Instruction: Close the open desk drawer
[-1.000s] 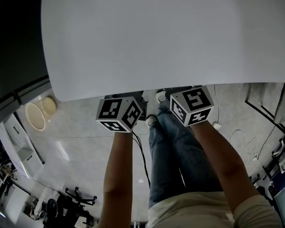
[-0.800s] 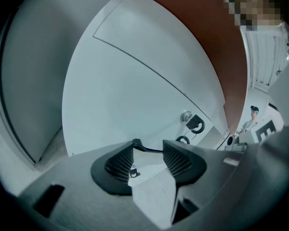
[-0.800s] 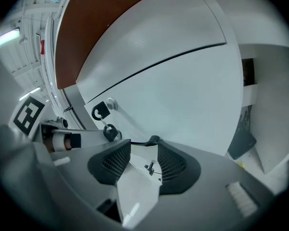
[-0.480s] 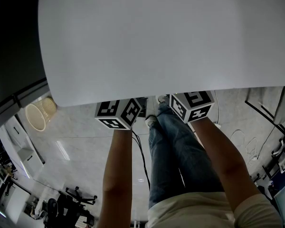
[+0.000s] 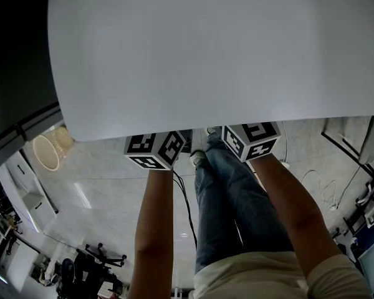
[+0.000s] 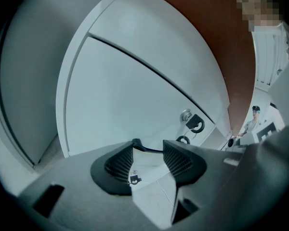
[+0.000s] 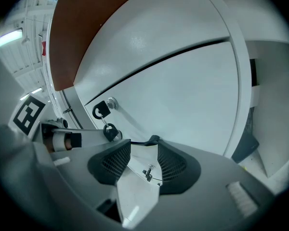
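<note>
since 1 second ago, the desk (image 5: 206, 55) edge in the head view has come to cover more of the 2 marker cubes (image 5: 156, 151), which sit tucked a little further under it. the white desk top fills the upper frame. 2 forearms (image 5: 153, 229) reach up from the bottom to the cubes at centre. legs (image 5: 230, 198) in jeans stand between them, and a basket (image 5: 50, 149) sits on the floor at centre left.

the left gripper (image 6: 148, 160) has its jaws apart with nothing clamped between them; only a pale surface shows in the gap. the white drawer (image 6: 120, 95) fills the middle of its view. it is a flat front with a dark seam slanting above it and a lock (image 6: 186, 114) with hanging keys at lower right. the right gripper (image 7: 143, 165) is likewise spread and empty, and faces the same front from the other side.

both grippers point at the front side by side. this looks like a set-up for an even push, so the drawer slides in straight rather than skewing. spread jaws suit pushing, since no grasp is needed. whether the tips already touch the front cannot be told, nor how far the drawer stands out. a dark gap along its side, at the right of the right gripper view, suggests it is not fully in.
</note>
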Motion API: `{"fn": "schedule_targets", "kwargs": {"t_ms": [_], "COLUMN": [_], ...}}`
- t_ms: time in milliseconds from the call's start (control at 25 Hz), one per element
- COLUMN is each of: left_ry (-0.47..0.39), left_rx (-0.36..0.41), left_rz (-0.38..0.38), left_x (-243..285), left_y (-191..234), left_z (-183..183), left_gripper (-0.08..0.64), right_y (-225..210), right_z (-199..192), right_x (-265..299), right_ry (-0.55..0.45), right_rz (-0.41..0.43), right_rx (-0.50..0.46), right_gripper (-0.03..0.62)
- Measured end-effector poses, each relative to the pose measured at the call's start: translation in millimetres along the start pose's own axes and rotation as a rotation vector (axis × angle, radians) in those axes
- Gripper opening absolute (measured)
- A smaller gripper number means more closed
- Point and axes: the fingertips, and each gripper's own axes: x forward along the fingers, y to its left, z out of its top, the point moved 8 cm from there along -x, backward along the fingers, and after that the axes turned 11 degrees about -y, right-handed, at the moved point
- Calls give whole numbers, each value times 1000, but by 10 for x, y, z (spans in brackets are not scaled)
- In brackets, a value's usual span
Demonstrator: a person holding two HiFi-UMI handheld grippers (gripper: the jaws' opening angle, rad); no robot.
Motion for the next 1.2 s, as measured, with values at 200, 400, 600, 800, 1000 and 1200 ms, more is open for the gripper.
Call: {"fn": "schedule_targets", "kwargs": {"t_ms": [200,400,600,800,1000,1200], "left_ry": [0,-10,-1,9,13,21], "left_rx": [4,-15,12,26,29,50], "left_rz": [-3,8,17,8,-3,-24], "left_x": [-13,-37,-100,-159,-256,-410], "left_y": [-6,13,34,-40,-104,-225], "left_z": [0,2,-10,-82,-152,-186], "left_gripper": [192,189,184,139,87,44], "right_y": [6,18,42,6,64,178], "right_z": [10,24,39,22,-26,-59], "right_x": [-9,-2,-16,-86,-180,-316], "right_ry": [0,9,6,2,1,-3], "right_rz": [2,4,-11,-47,-60,-73], "right_rx": [2,5,-8,-4,-12,-17], "right_gripper": [178,176,173,134,104,75]}}
